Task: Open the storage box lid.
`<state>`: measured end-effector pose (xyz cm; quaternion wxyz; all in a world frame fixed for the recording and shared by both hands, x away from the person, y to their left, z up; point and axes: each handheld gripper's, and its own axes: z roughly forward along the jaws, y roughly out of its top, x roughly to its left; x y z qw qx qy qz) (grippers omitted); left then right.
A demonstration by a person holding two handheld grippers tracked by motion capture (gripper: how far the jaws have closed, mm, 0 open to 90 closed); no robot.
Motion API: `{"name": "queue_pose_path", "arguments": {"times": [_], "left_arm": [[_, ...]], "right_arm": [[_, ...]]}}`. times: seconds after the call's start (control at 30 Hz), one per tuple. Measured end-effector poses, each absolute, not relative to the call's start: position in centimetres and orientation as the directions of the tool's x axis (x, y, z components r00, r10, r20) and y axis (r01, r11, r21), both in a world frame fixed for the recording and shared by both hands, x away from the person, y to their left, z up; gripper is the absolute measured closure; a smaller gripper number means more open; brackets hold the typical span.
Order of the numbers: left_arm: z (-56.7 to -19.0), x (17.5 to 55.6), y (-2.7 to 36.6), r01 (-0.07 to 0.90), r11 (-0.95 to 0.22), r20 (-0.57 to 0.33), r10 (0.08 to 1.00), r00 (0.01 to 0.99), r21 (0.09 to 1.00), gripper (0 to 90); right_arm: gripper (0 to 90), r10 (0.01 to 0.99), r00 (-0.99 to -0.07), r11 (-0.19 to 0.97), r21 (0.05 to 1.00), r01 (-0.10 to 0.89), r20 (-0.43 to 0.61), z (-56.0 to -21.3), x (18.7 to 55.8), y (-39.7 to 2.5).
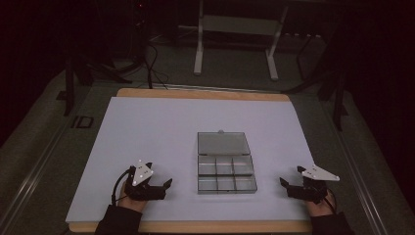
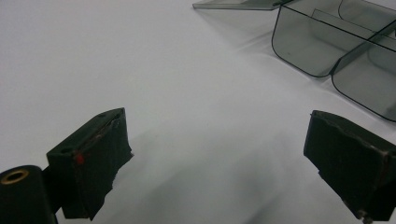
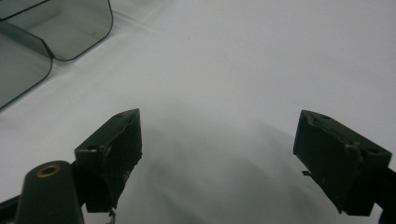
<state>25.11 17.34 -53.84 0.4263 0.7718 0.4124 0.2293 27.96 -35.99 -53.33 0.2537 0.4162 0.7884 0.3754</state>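
Note:
A clear grey plastic compartment box (image 1: 226,175) lies open near the middle front of the white mat, its lid (image 1: 222,143) folded flat behind it. Its compartments look empty. My left gripper (image 1: 158,176) rests on the mat to the left of the box, open, with nothing between its jaws. My right gripper (image 1: 290,177) rests to the right of the box, also open and empty. The left gripper view has the box's rounded walls (image 2: 327,51) at the upper right, beyond the left gripper (image 2: 219,154). In the right gripper view the box (image 3: 51,32) sits at the upper left of the right gripper (image 3: 219,154).
The white mat (image 1: 161,132) covers a wooden tabletop (image 1: 195,93). Past the table's far edge stand a white frame (image 1: 235,39) and dark cables (image 1: 151,63) on the floor. The room around is dark.

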Motion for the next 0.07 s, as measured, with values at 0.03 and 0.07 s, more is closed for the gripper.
{"name": "queue_pose_path", "arguments": {"times": [0.03, 0.07], "left_arm": [[-53.85, 25.12, 17.37, 0.443, -0.294, -0.001, 0.833, 0.554, 0.847, 8.2], [-53.85, 25.13, 17.39, 0.444, -0.29, -0.004, 0.834, 0.553, 0.848, 8.2]], "right_arm": [[15.4, 0.849, -0.521, 0.369, 0.804, 0.466, -0.088, -53.33, 27.95, -36.0], [15.4, 0.851, -0.517, 0.369, 0.804, 0.466, -0.09, -53.33, 27.95, -35.99]]}}
